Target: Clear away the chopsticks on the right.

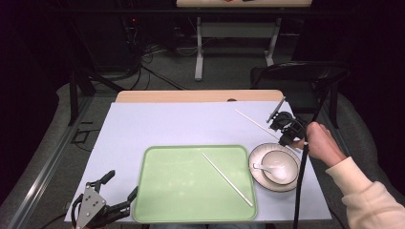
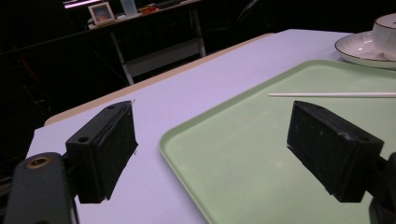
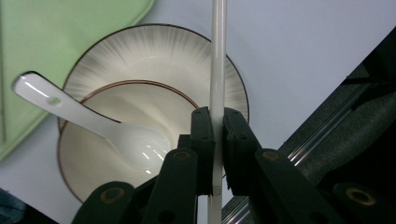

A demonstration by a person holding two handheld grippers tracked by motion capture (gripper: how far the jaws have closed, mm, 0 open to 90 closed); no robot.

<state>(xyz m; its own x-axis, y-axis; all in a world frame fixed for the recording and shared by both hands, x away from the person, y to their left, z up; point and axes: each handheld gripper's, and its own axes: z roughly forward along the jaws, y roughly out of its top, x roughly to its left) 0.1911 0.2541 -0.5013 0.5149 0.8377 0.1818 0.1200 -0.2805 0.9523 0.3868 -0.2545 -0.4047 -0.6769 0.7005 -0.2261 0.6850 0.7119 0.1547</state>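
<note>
My right tongs (image 3: 215,140) pinch chopstick (image 3: 218,56) thinly; could pivot, slip onto bowl (image 3: 107,116). Left tongs (image 2: 212,149) spread, idle.

pale green tray (image 1: 167,191), 2 white chopsticks (image 1: 227,179), cream plate (image 3: 140,51) w/ dark rim, white spoon (image 3: 93,126), black tongs (image 3: 215,140)

Black chair (image 1: 305,78) behind table (image 1: 191,121)

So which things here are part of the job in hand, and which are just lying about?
In the job:
- chopstick clamped in the right gripper
- second chopstick lying on the green tray

Lying about:
- bowl on its plate, with a white spoon in it
- left gripper, open, resting at the tray's corner
- black chair behind the table
</note>
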